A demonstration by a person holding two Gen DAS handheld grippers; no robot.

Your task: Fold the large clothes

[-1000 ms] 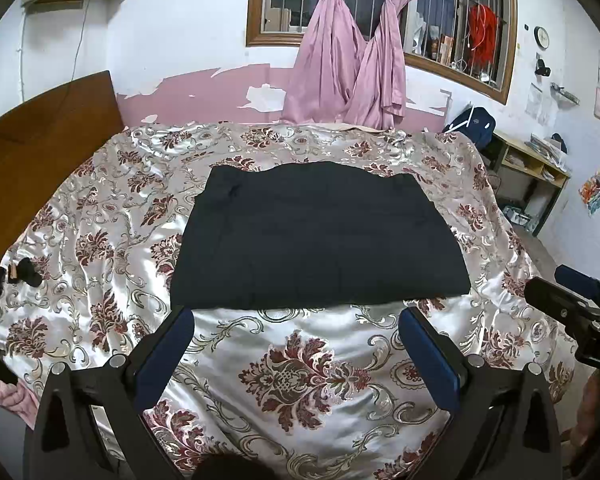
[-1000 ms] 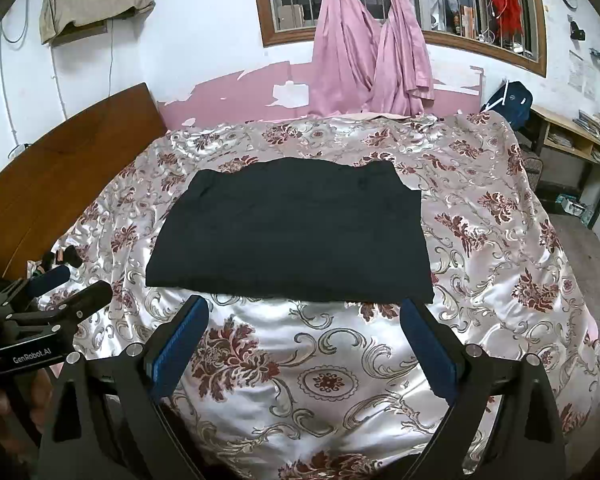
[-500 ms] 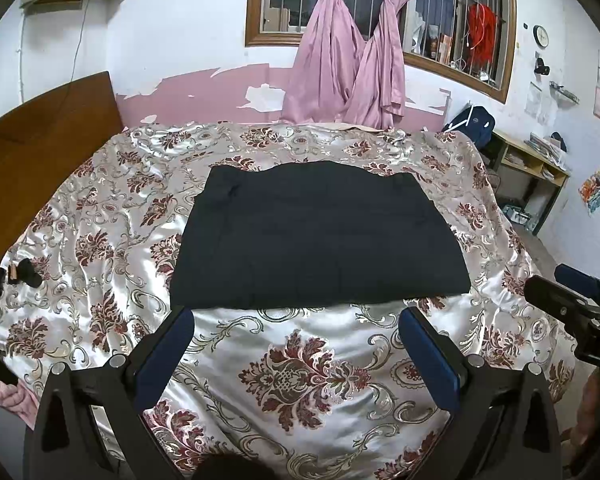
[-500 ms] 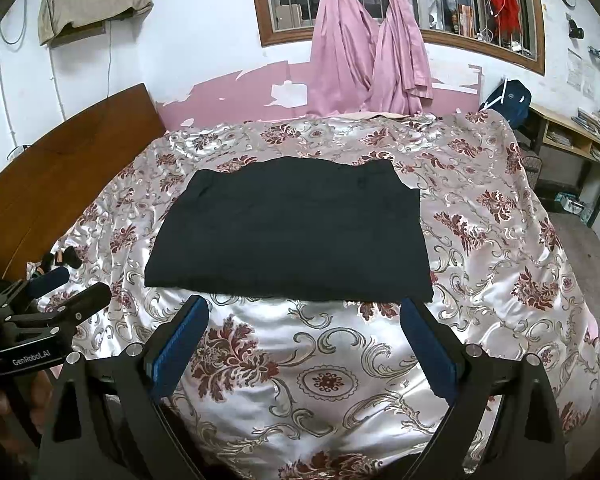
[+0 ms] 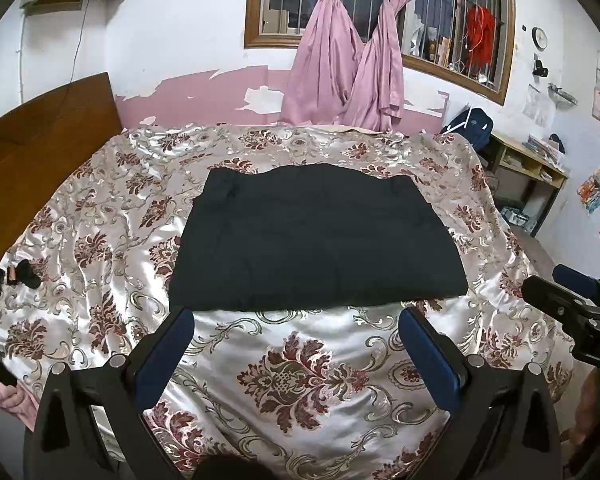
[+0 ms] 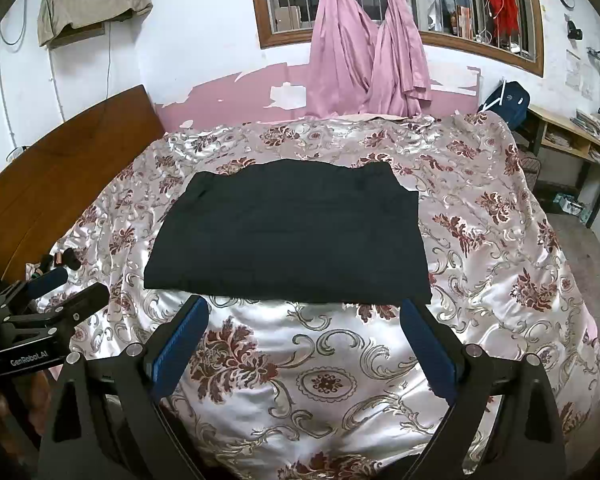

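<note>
Dark garment (image 5: 316, 236) lies folded flat on the floral bedspread (image 5: 300, 372).
Left gripper (image 5: 298, 330) and right gripper (image 6: 304, 320) hover near the garment's front edge, jaws spread, holding nothing.

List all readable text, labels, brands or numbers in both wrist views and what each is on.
"GenRoboLAI": on the left gripper body, seen in the right wrist view; the last letters are unclear.
"DA": cut off at the frame edge, on the right gripper body, seen in the left wrist view.
Wall clock, posters, shelf papers: too small to read.
</note>
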